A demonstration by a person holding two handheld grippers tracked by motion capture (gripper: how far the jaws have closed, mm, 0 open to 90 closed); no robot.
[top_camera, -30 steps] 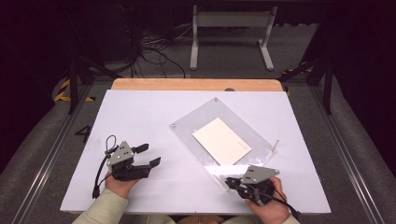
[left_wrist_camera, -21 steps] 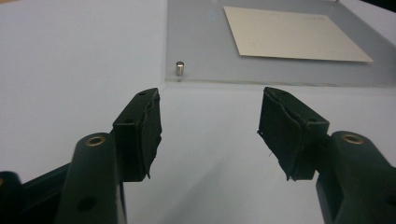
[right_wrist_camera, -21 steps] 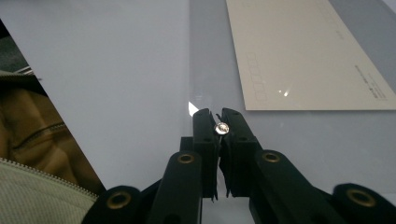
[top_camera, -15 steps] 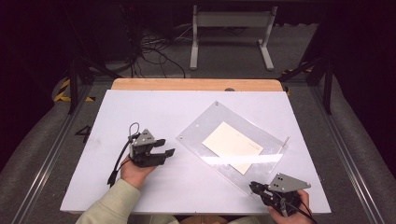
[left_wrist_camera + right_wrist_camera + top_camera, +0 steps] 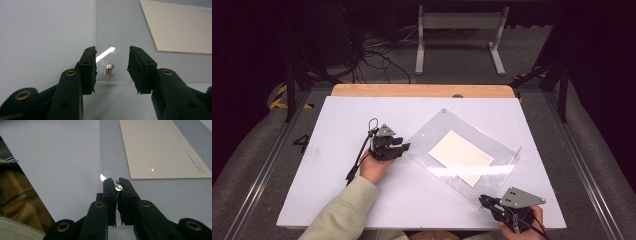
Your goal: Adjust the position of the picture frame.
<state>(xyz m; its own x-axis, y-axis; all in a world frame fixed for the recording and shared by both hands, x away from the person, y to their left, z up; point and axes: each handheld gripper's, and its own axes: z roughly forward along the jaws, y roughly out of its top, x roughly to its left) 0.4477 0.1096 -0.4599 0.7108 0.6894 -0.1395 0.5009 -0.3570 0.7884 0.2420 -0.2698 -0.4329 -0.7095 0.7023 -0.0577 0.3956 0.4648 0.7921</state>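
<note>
Clear plastic sheet (image 5: 462, 152) is what we are working on. It lies flat on the white table (image 5: 337, 130), turned like a diamond, a bit right of the middle. A cream card (image 5: 460, 156) sits under or on it; we cannot tell which. The card lies near the middle of the sheet.

Each corner that we see up close has a small shiny metal stud. In the left gripper view one stud (image 5: 109, 67) stands at the near corner of the sheet, between the two black jaws. In the right gripper view another stud (image 5: 118, 187) sits right at the tips of the jaws.

Our left gripper (image 5: 401, 146) is at the left corner of the sheet. Its jaws have just been closing. They stand apart on both sides of the stud, and the pads do not touch it. So this gripper grips nothing.

Our right gripper (image 5: 482, 200) is at the near corner of the sheet, close to the front edge of the table. Its jaws are squeezed tight on the stud there.

A pale sleeve (image 5: 343, 210) covers our left arm. Past the far edge of the table we see a wooden board (image 5: 422, 90), a dark floor with cables (image 5: 377, 55) and a grey metal stand (image 5: 459, 30).
</note>
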